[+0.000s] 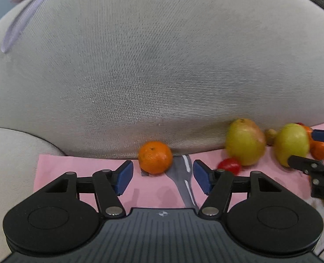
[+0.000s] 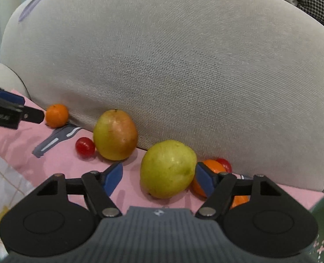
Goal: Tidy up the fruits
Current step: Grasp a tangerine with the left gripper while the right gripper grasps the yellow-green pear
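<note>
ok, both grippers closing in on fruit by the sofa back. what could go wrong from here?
1. The right gripper straddles the green pear without pressing it yet; its right pad sits close to the orange behind, so closing may nudge that into the red tomato.
2. The left gripper, open, is short of the mandarin, which lies against the cushion; a push could roll it sideways.
3. The soft pink cloth may let round fruit wander.

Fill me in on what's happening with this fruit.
A person holds a gripper in each hand over fruit lying on a pink cloth against a grey cushion. The left gripper is open before a mandarin. The right gripper straddles a green pear; nothing is gripped yet.
</note>
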The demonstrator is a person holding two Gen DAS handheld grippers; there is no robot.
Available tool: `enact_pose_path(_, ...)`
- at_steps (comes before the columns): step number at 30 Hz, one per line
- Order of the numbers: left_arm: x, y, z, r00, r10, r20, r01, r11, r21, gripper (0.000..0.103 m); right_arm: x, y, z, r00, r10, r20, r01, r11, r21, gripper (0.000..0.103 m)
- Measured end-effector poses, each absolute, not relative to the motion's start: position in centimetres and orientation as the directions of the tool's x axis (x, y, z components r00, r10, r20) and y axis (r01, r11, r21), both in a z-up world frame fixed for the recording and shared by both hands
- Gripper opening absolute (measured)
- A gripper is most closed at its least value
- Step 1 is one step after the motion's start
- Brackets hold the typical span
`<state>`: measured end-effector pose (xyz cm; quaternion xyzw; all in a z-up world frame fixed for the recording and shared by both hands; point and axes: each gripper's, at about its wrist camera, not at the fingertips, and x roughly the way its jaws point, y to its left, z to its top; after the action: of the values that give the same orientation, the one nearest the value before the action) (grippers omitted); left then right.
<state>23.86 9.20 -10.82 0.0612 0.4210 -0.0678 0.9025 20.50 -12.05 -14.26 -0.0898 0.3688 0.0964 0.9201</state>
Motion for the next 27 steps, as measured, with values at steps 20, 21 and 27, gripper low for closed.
enact_pose_path(20,28.0,9.0,-16.3,0.596,-0.034,-0.802,0.151,0.986,0.070,0.058,22.1,-9.5,-17.6,0.743,0.009,-0.669,-0.291,0.905,-0.310,0.067)
enact_pose_path(21,27.9,9.1,-16.4,0.596,-0.039,-0.802,0.150,0.987,0.063,0.054,22.1,-9.4,-17.6,0.743,0.009,-0.669,-0.292,0.904,-0.312,0.067)
enact_pose_path(27,27.4,9.3,-15.7,0.605,-0.036,-0.795,0.136,0.989,0.058,0.053,22.4,-9.5,-17.3,0.735,0.012,-0.678,-0.292,0.908,-0.299,0.066)
